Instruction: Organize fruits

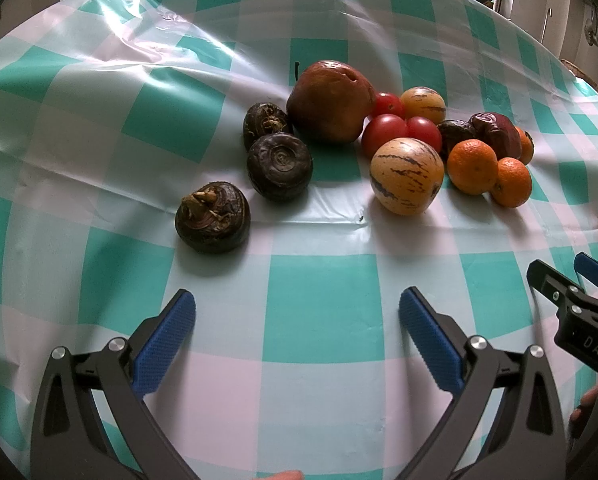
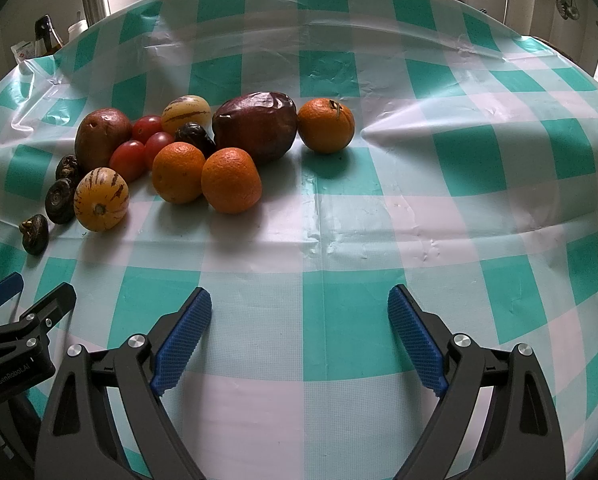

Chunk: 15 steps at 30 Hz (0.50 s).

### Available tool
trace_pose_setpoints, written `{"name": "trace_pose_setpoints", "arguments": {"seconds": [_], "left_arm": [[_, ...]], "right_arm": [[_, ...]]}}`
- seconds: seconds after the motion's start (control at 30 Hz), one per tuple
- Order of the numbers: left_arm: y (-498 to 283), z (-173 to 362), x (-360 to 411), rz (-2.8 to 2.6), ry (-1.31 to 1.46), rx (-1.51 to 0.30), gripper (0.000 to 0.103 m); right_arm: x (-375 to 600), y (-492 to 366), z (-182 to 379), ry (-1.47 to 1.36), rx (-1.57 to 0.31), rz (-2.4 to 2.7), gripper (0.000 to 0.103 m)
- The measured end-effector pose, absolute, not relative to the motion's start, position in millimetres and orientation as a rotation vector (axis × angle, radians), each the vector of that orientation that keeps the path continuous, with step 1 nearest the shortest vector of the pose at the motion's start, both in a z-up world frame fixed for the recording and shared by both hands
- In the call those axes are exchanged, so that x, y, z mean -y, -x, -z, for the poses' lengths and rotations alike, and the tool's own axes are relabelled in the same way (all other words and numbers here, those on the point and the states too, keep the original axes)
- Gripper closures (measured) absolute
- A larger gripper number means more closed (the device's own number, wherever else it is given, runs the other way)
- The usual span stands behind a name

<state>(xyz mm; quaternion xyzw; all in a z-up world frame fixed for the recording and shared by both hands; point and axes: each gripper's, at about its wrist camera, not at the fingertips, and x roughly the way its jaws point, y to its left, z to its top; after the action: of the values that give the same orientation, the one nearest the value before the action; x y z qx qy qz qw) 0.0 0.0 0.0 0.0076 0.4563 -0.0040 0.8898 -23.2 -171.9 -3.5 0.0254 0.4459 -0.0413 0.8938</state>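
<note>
Legibly, "GenRobot.AI" on left gripper, "DAS" on right gripper, both released.

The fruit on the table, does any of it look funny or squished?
Yes. The big dark red fruit beside the far orange has wrinkled, dented skin, and the pear shows a small hole near its top.

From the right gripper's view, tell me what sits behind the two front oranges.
Behind the two front oranges lie a big wrinkled maroon fruit and a smaller dark wrinkled one, partly covered. Cherry tomatoes sit to their left. The cloth under the pile is hidden.
</note>
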Motion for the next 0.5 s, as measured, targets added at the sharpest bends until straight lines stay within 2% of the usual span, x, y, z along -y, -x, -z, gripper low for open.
{"name": "trace_pose_setpoints", "arguments": {"seconds": [0.5], "left_arm": [[0.0, 0.0, 0.0, 0.008, -0.016, -0.948, 0.001]], "right_arm": [[172.6, 20.2, 3.8, -0.051, -0.924, 0.087, 0.016]]}}
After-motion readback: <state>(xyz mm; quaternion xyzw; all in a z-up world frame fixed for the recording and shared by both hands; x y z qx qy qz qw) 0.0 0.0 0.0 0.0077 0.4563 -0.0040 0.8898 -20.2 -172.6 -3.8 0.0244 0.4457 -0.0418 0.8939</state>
